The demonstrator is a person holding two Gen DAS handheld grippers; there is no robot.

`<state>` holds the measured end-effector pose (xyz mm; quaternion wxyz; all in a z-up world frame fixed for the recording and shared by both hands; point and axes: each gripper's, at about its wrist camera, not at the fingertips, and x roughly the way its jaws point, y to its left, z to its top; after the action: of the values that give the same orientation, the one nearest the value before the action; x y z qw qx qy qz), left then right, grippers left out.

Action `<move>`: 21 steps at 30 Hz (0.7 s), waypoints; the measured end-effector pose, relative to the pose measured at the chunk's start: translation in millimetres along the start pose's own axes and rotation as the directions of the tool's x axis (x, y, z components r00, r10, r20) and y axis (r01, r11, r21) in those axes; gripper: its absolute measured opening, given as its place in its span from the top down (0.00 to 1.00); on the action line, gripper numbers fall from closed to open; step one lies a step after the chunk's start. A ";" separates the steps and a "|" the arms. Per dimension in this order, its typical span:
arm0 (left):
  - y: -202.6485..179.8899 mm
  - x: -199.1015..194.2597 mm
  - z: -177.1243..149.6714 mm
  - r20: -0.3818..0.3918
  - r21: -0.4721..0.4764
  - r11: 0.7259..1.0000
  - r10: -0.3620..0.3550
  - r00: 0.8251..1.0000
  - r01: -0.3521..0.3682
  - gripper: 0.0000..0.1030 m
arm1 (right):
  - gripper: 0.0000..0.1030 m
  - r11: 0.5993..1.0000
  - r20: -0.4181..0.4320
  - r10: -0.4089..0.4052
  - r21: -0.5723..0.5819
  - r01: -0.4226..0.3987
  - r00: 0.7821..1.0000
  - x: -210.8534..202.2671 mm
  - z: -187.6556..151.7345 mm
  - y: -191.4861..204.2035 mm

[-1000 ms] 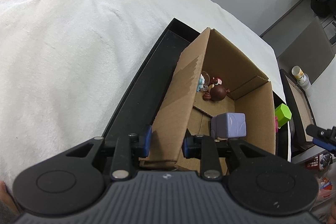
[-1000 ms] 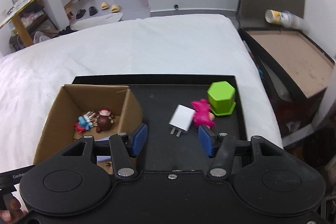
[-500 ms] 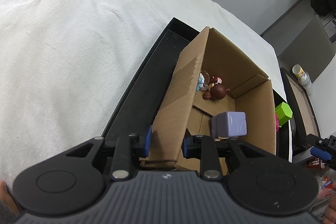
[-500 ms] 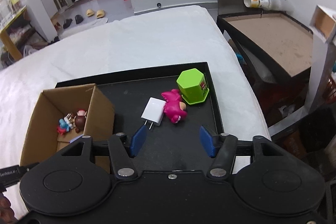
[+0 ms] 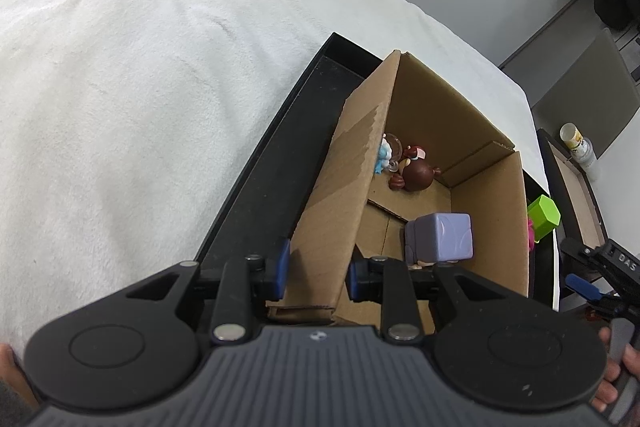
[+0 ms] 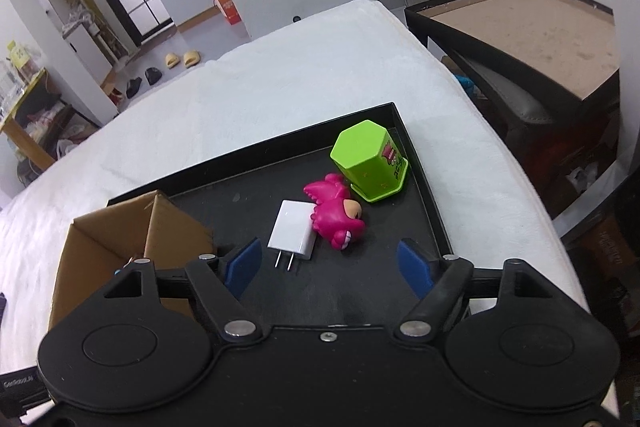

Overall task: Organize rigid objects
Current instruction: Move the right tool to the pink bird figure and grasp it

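The corrugated cardboard box (image 5: 420,163) hides most of a small blue figure (image 5: 383,155) behind its near wall, and the lavender cube (image 5: 440,237) masks what lies under it; a glossy brown figurine (image 5: 416,173) sits in the far corner. The left gripper (image 5: 316,269) is clamped on the box's near wall. On the matte black tray (image 6: 256,195) lie a white plug adapter (image 6: 292,229), a pink toy (image 6: 336,215) and a green hexagonal container (image 6: 370,159). The right gripper (image 6: 328,267) hovers with jaws opening, nothing between them.
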<state>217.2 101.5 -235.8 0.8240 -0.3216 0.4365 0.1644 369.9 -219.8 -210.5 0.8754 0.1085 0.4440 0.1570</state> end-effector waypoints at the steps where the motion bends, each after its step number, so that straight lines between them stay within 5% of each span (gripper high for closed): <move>1: 0.1 0.4 0.1 0.000 0.000 1.000 0.001 1.000 -0.001 0.74 | 0.27 1.000 0.001 0.010 0.011 -0.010 1.000 4.1 -0.2 -2.4; 21: -1.9 6.2 1.1 -0.005 0.006 1.000 0.016 1.000 -0.016 0.74 | 0.19 0.996 -0.033 0.034 0.089 -0.031 0.999 64.8 12.8 -9.7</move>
<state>222.4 100.8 -239.7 0.8225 -0.3160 0.4415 0.1691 418.1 -205.5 -254.3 0.8593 0.1515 0.4639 0.1532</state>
